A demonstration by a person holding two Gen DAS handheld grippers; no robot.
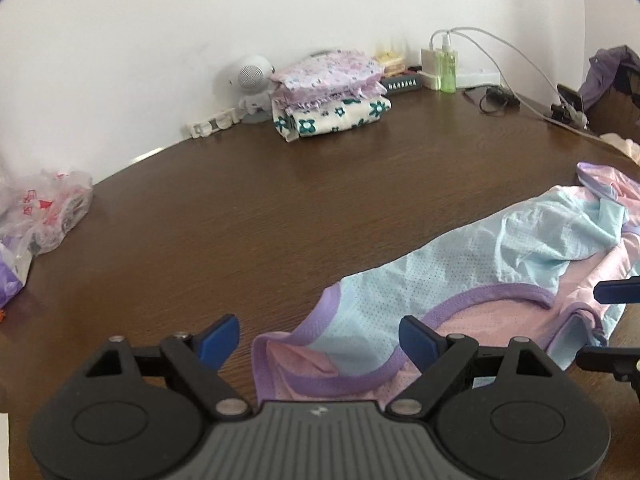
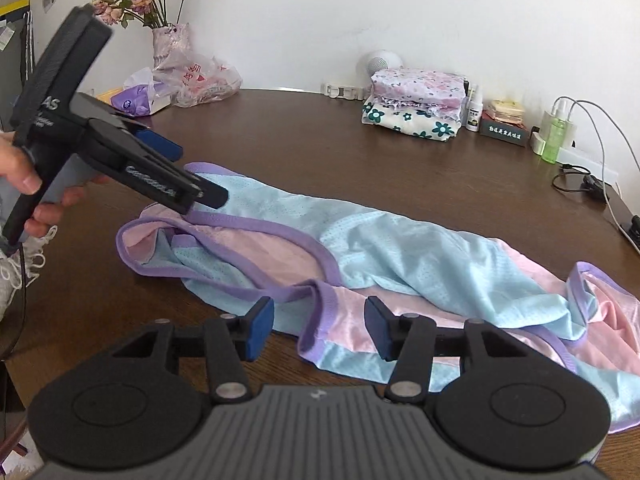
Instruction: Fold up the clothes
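A light blue and pink sleeveless top with purple trim [image 1: 460,280] lies crumpled on the brown table [image 1: 240,220]. It also shows in the right wrist view [image 2: 400,256]. My left gripper [image 1: 319,340] is open, its fingers either side of a purple-trimmed shoulder strap, just above the cloth. In the right wrist view the left gripper [image 2: 188,176] hovers at the top's far shoulder. My right gripper [image 2: 320,330] is open over the near strap and hem, fingers apart around the cloth without holding it. One of its blue pads [image 1: 616,291] shows at the left view's right edge.
A stack of folded floral clothes [image 1: 332,92] sits at the back by the wall, beside a white speaker [image 1: 252,80], bottles [image 1: 448,68] and charger cables [image 1: 520,72]. Plastic bags [image 1: 44,216] lie at the left edge. A vase of flowers [image 2: 168,40] stands at the back left.
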